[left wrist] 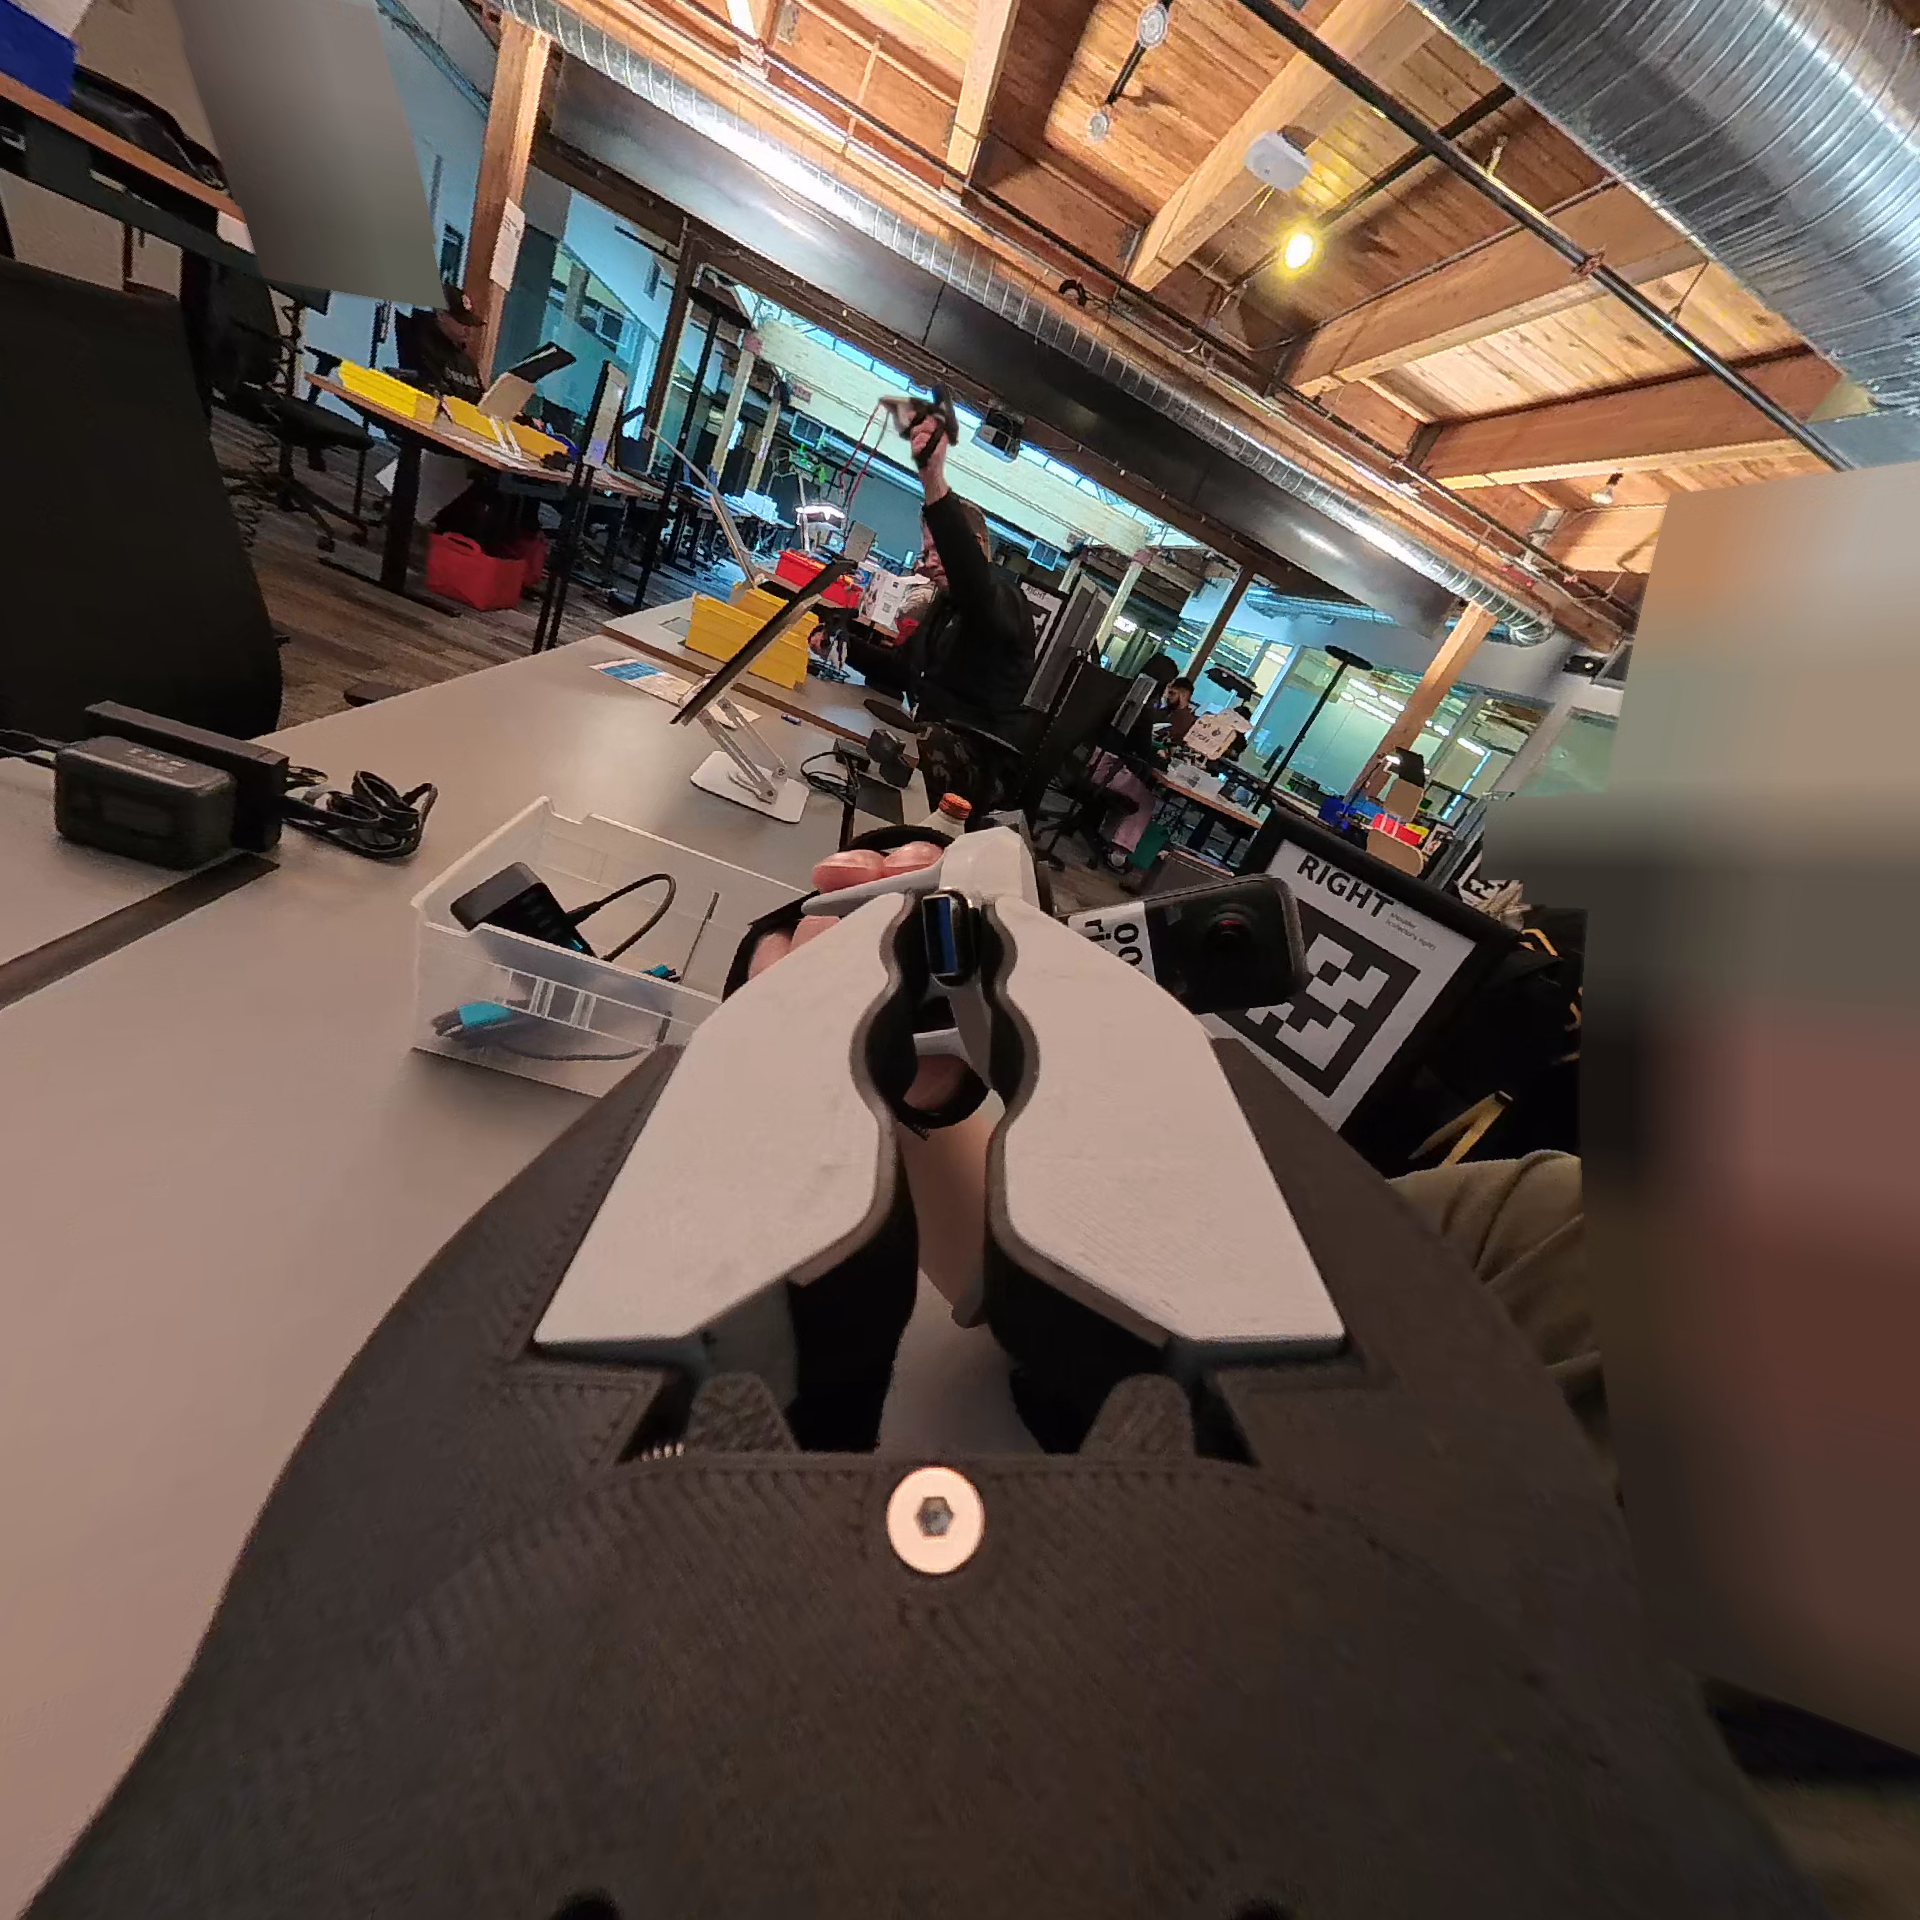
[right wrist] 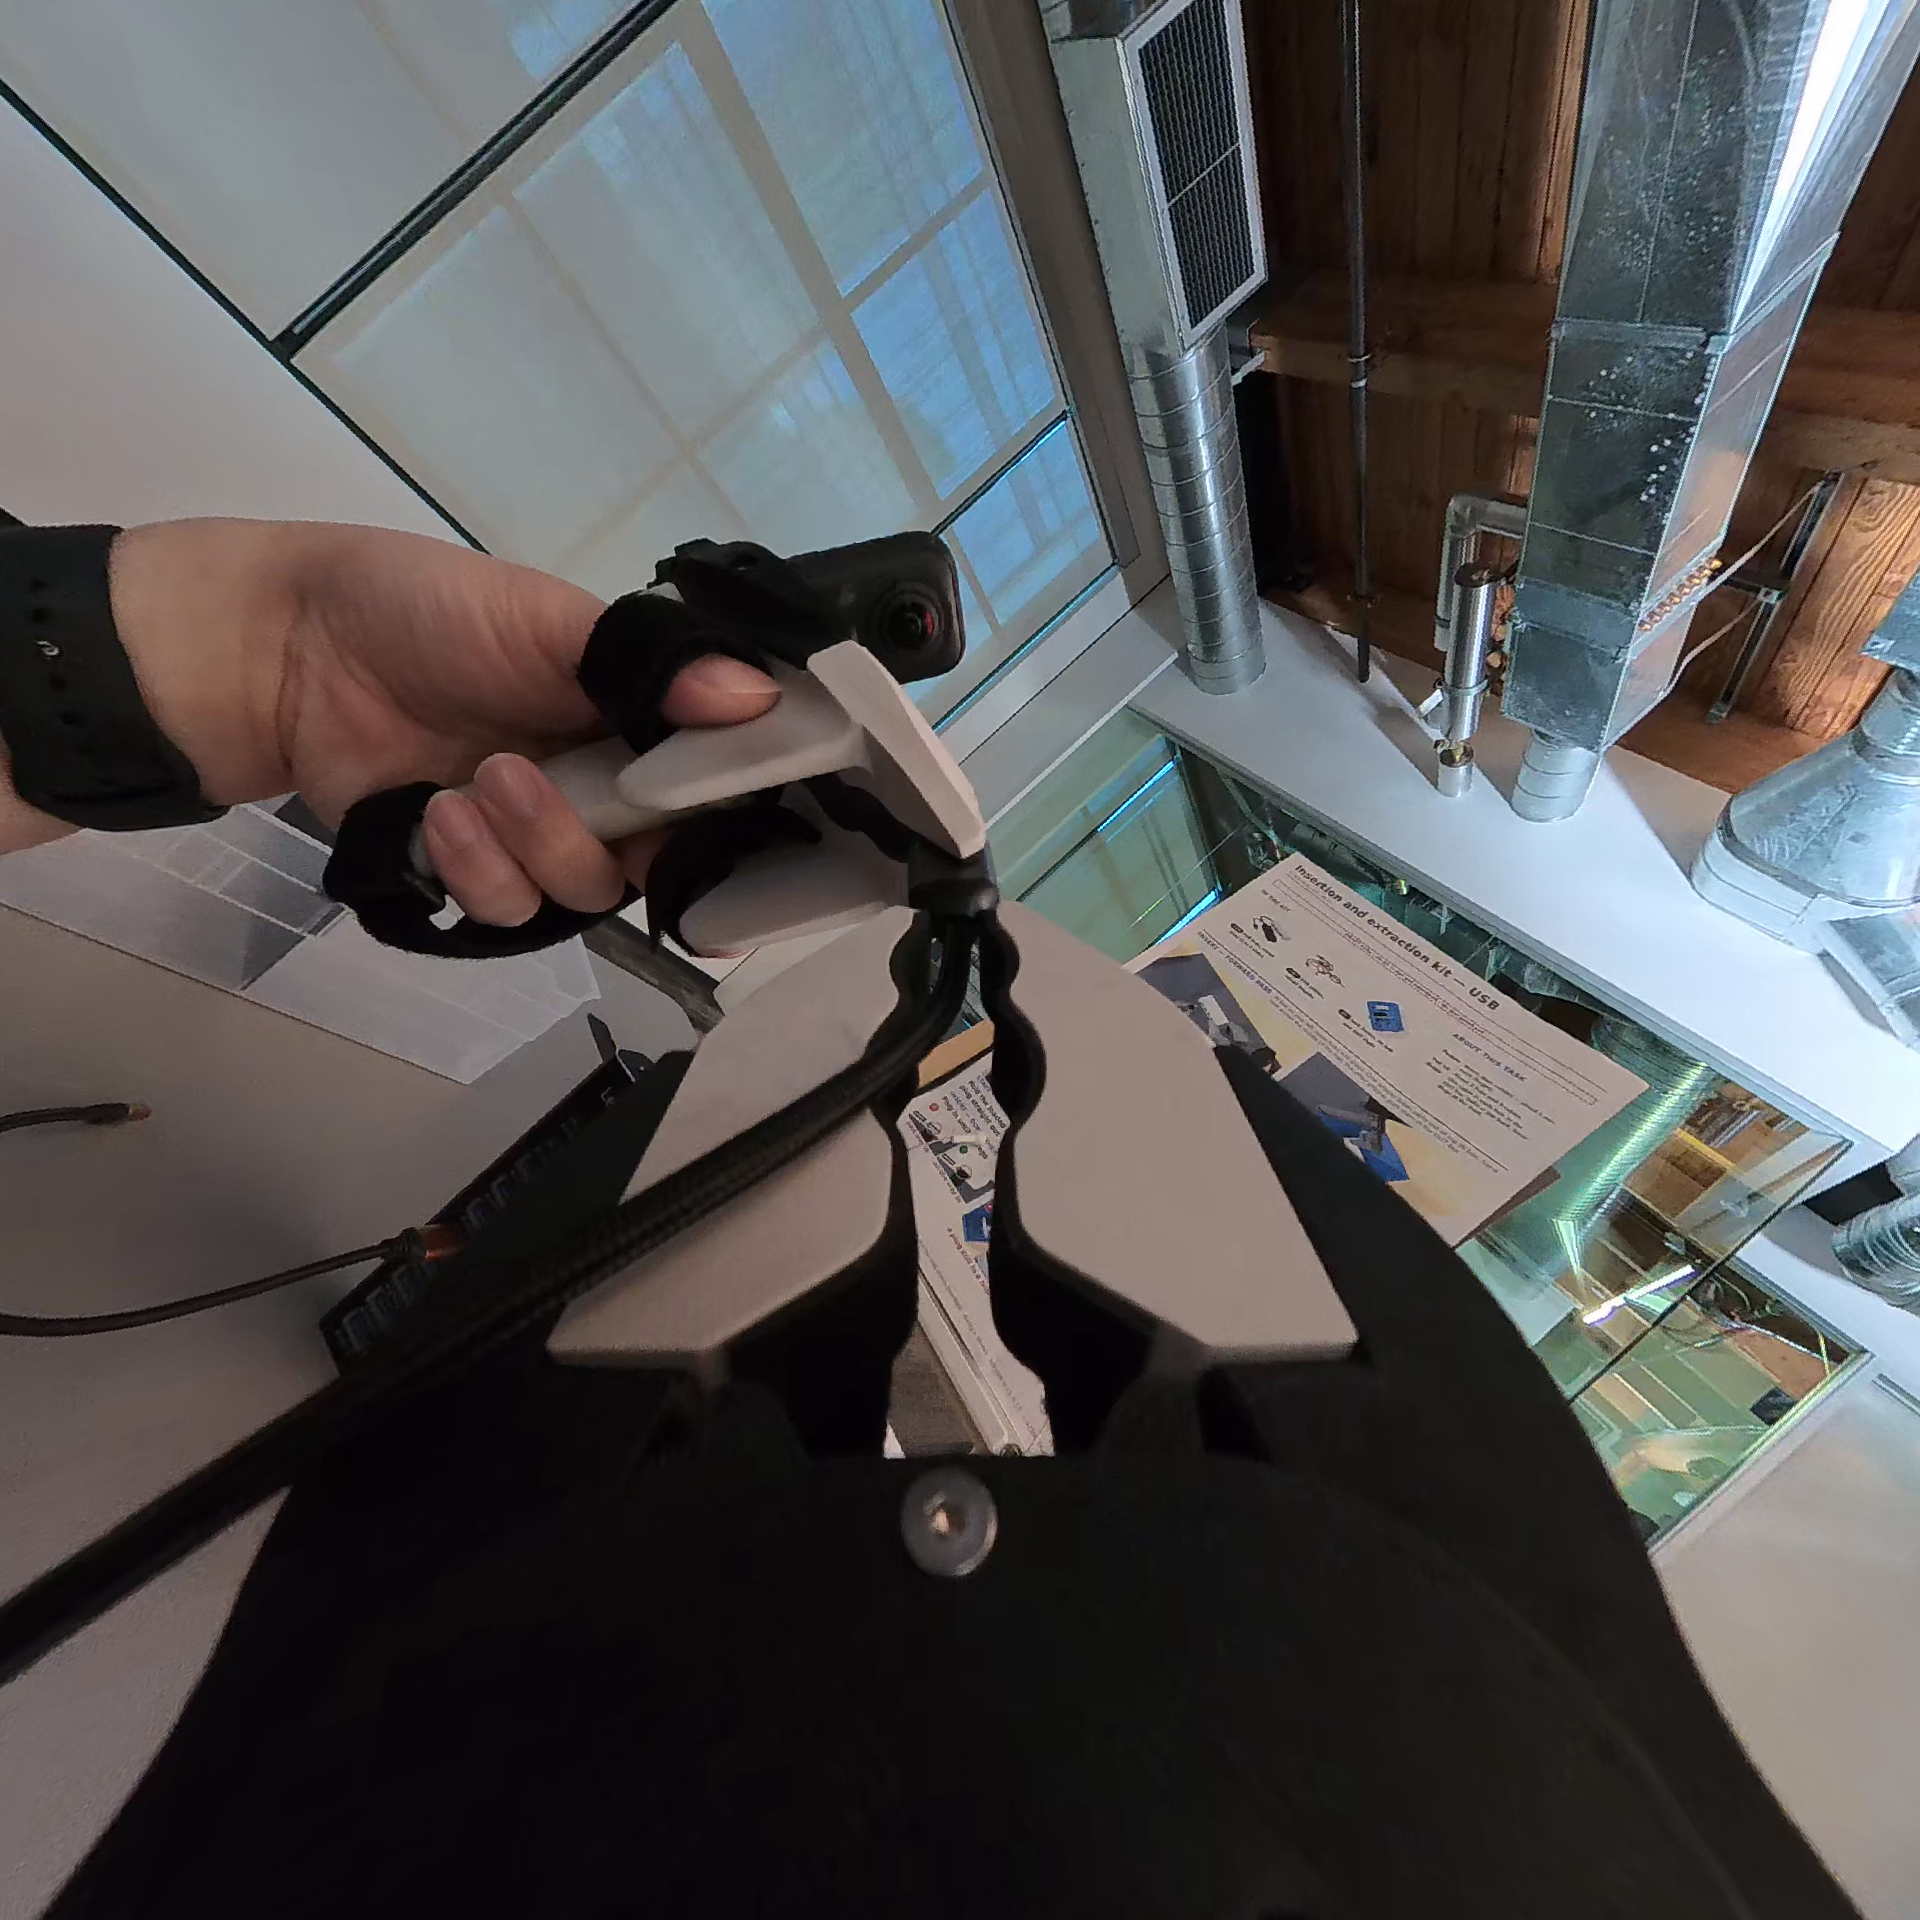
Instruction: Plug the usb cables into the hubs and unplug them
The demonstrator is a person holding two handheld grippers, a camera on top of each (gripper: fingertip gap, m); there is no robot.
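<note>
We pinch the plug (left wrist: 945,933) in the left claw (left wrist: 943,940), above the tray (left wrist: 540,997); the right claw (right wrist: 961,914) clamps its cable (right wrist: 727,1174), steadying it for a regrip.

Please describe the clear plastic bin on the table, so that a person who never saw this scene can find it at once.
Start from the long grey table in the left wrist view. The clear plastic bin stands on it, just left of the left claw. Unlike the black power adapter farther left, it is see-through and holds a dark hub with cables.
</note>
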